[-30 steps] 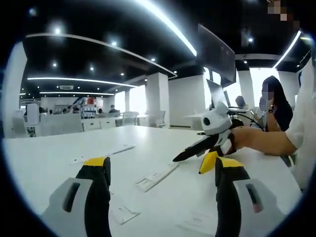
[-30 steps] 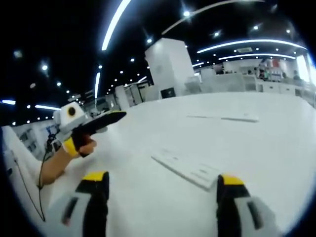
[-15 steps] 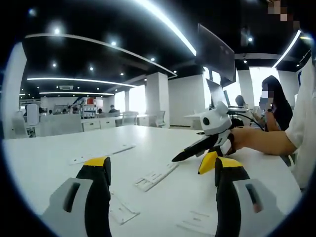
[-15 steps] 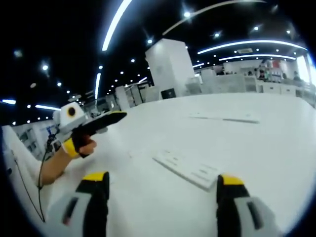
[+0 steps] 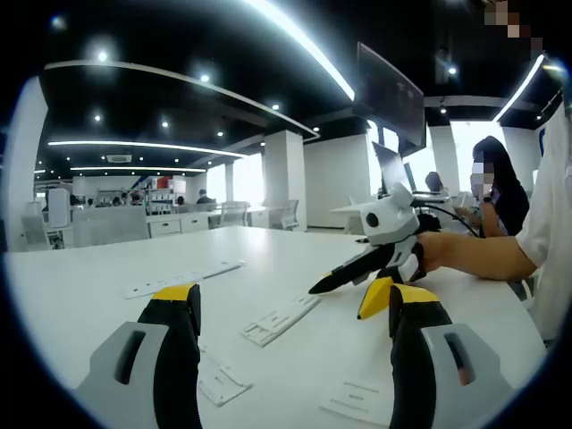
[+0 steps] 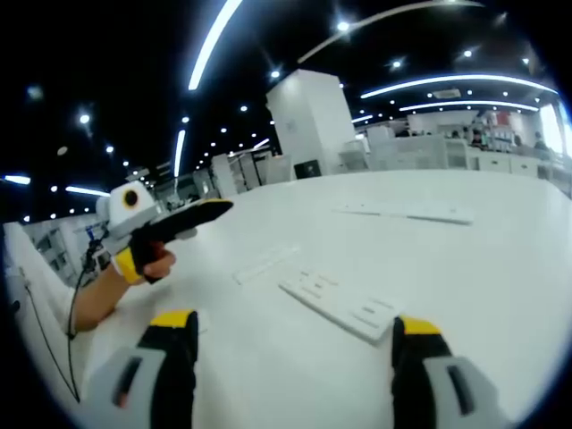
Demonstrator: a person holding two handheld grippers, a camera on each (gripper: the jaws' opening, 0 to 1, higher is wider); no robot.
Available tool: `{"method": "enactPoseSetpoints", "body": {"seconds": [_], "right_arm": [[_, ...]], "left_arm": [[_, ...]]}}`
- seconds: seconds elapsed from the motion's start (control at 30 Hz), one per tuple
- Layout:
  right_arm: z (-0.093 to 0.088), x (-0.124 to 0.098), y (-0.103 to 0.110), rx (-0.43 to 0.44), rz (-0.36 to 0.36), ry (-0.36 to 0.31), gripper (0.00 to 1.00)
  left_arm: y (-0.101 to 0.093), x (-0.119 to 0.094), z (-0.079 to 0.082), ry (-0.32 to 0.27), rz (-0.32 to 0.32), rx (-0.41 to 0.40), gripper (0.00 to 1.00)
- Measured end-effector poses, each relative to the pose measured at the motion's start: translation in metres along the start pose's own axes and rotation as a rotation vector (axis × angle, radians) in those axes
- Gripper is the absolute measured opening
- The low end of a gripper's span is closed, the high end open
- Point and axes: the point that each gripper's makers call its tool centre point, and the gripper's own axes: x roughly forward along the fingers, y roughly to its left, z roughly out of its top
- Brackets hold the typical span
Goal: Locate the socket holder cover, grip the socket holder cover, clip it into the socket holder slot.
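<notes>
Above the white table point(image 5: 80, 286), left gripper point(image 5: 286, 308) fingers apart, right gripper point(image 6: 290, 335) fingers apart, both empty.

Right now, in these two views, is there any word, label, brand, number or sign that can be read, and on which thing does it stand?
No text can be read.
White plastic strips on the table: long strip, socket holder, flat pieces; relief only, no legible print.
Red display far in the hall: too small and blurred.
Left gripper and right gripper: no visible marking.

Dark ceiling point(image 5: 179, 36) with strip lights point(image 6: 207, 45), white pillar point(image 6: 308, 121), perhaps desks point(image 5: 188, 223)
</notes>
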Motion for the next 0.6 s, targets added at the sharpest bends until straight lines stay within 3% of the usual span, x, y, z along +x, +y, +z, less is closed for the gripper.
{"method": "enactPoseSetpoints", "body": {"seconds": [0.6], "right_arm": [[-0.0045, 0.0045, 0.0037, -0.018, 0.003, 0.014, 0.89]], "left_arm": [[-0.0018, 0.0008, -0.0014, 0.005, -0.004, 0.003, 0.86]]}}
